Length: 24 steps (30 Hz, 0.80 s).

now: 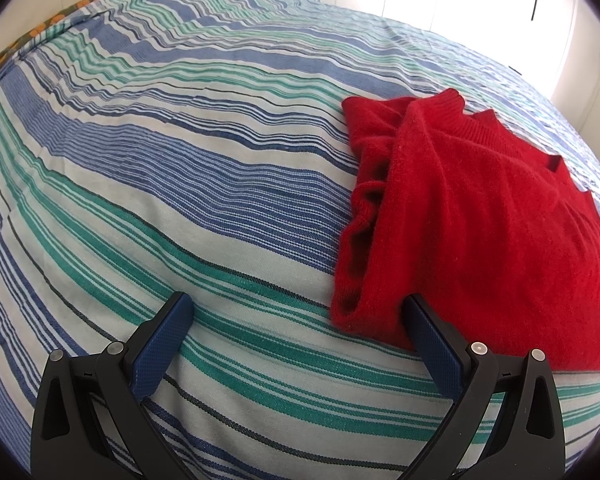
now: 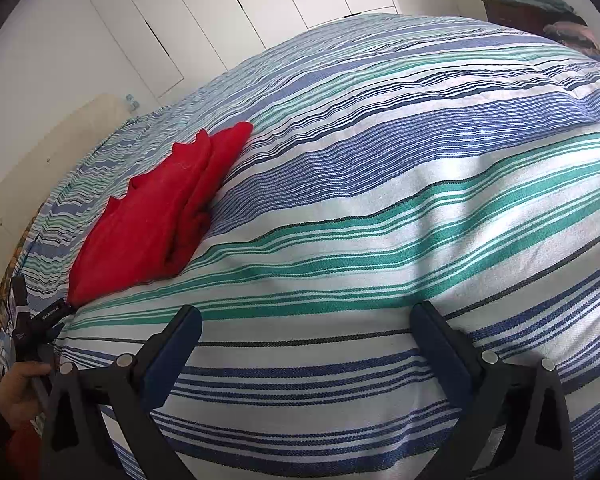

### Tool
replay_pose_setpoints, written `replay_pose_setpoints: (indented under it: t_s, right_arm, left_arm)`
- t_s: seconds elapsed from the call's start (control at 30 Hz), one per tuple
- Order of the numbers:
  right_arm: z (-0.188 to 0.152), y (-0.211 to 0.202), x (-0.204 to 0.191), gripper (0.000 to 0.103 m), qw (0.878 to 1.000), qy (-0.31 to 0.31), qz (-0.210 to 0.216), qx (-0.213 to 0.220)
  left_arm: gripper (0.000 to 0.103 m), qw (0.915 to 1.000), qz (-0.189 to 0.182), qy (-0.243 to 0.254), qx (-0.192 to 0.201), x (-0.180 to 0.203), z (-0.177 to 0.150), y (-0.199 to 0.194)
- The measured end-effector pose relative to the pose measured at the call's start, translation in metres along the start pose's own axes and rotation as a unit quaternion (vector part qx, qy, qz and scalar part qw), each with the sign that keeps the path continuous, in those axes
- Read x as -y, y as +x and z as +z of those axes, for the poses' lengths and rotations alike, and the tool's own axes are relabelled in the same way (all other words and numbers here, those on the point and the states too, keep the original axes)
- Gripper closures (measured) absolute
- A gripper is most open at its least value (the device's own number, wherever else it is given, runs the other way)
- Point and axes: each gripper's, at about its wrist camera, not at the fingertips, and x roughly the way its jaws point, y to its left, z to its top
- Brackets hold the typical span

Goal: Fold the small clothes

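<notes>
Left wrist view shows the left gripper (image 1: pixel 296 308) with its two blue fingers (image 1: pixel 160 348) spread wide apart over a striped bedspread (image 1: pixel 180 184), holding nothing. One finger sits right at the near edge of a red sweater (image 1: pixel 480 220), and I cannot tell if it touches. The sweater is folded, with a bunched part along its left side, and it lies on the bed to the right. Right wrist view shows the right gripper (image 2: pixel 306 316) wide open too, with only stripes between its fingers. From here the sweater (image 2: pixel 152 216) lies far to the left, well apart. A hand (image 2: pixel 20 388) shows at the near left, and white cupboard doors (image 2: pixel 220 8) stand behind the bed
</notes>
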Motion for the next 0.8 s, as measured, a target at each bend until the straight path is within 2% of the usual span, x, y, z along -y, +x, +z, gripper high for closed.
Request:
replay_pose_setpoints:
  t_s: [0.37,0.43,0.5,0.53,0.57,0.6,0.67,0.7,0.73,0.8]
  right_arm:
    - [0.001,0.005,-0.004,0.0,1.0,-0.006,-0.009,-0.004]
    - [0.001,0.006,-0.005,0.0,1.0,-0.007,-0.009,-0.004]
    - [0.001,0.006,-0.005,0.0,1.0,-0.006,-0.008,-0.004]
    - [0.001,0.006,-0.004,0.0,1.0,-0.006,-0.007,-0.004]
    - [0.001,0.006,-0.004,0.0,1.0,-0.005,-0.005,-0.003]
    - [0.001,0.006,-0.003,0.0,1.0,-0.004,-0.004,-0.003]
    - [0.001,0.005,-0.003,0.0,1.0,-0.004,-0.003,-0.002]
    - [0.001,0.005,-0.003,0.0,1.0,-0.004,-0.002,-0.002]
    - [0.001,0.005,-0.002,0.0,1.0,-0.004,-0.002,-0.002]
    - [0.001,0.005,-0.002,0.0,1.0,-0.004,-0.002,-0.002]
  left_arm:
    - [0.0,0.9999,-0.011,-0.004,-0.006,-0.003,0.001,-0.001]
    - [0.0,0.9996,-0.02,0.004,-0.018,-0.005,0.003,-0.002]
    - [0.001,0.998,-0.038,0.02,-0.047,-0.008,0.006,-0.008]
    - [0.002,0.9952,-0.056,0.02,-0.077,-0.013,0.009,-0.014]
    - [0.003,0.993,-0.076,0.008,-0.09,-0.019,0.013,-0.022]
    - [0.004,0.9879,-0.126,-0.026,-0.086,-0.031,0.02,-0.036]
    - [0.003,0.9688,-0.227,-0.085,-0.053,-0.05,0.035,-0.054]
    - [0.003,0.958,-0.264,-0.103,-0.047,-0.055,0.047,-0.057]
    - [0.003,0.9489,-0.291,-0.111,-0.052,-0.054,0.063,-0.054]
    - [0.003,0.9398,-0.317,-0.104,-0.074,-0.043,0.084,-0.039]
